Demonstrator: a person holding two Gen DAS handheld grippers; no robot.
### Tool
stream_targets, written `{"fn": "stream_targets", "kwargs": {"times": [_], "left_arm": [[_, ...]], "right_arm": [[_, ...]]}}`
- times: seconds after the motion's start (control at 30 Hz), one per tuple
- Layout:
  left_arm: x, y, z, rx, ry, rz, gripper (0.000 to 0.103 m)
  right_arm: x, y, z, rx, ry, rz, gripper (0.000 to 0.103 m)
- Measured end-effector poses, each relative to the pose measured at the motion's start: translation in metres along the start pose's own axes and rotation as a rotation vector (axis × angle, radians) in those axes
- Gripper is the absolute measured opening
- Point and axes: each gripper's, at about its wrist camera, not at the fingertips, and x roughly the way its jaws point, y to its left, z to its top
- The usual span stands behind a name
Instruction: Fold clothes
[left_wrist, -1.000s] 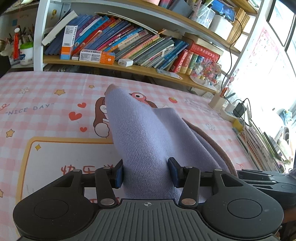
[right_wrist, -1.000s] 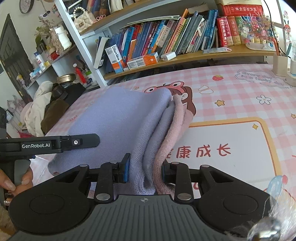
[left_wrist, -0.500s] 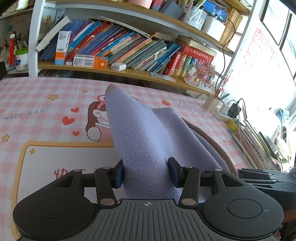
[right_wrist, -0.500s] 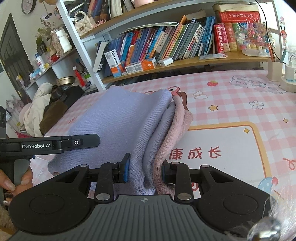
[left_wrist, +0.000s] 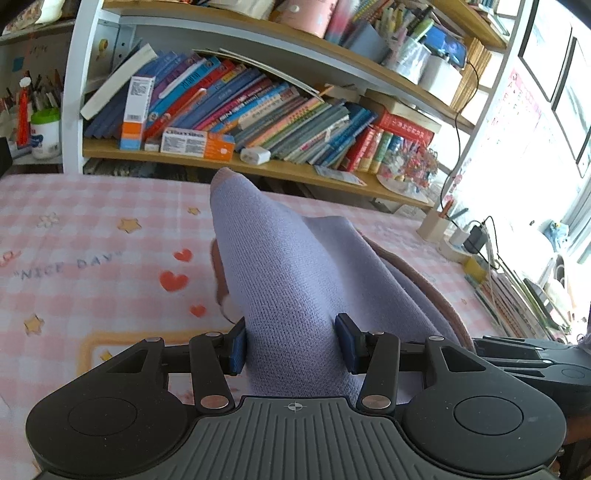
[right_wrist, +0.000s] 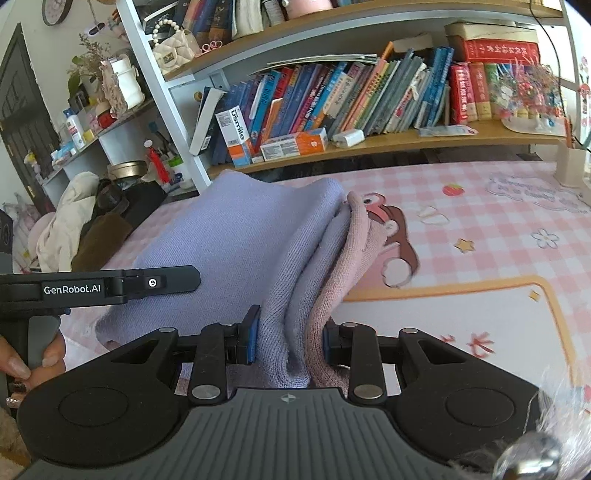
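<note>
Both tools were clamped on the same folded bundle of knitwear, a lavender sweater (left_wrist: 295, 280) with a dusty-pink layer (right_wrist: 354, 254) tucked along its right side. The left tool (left_wrist: 291, 343) had its blue pads part-way apart and pressed against a thick roll of the lavender knit, while the right tool (right_wrist: 290, 341) stood narrower, pinching the stacked edges of both the lavender and the pink cloth. The bundle sloped from the tools toward the pink checked counter (left_wrist: 92, 229), and its far end looked raised; whether any of it touched the surface could not be told. The step in hand seemed to be carrying the near edge over to make or set down a fold. To do it well, the two tools would need to travel together at the same height and pace, so the held edge stayed straight and the layers did not shear apart. The pink layer sat at the outer side of the right grip and looked likeliest to slip, so that grip should not slacken until the cloth rested flat. Lowering would best go far end first, then the held edge, keeping clear of the bookshelf (right_wrist: 332, 147) behind. Only then should the pads let go, both at once.
</note>
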Motion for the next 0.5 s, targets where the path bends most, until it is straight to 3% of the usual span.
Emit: {"fn": "stream_targets", "kwargs": {"times": [0.5], "left_arm": [[-0.011, 0.101, 0.028, 0.008, 0.014, -0.018, 0.047]], "right_arm": [[0.073, 0.078, 0.012, 0.012, -0.006, -0.021, 0.028]]}}
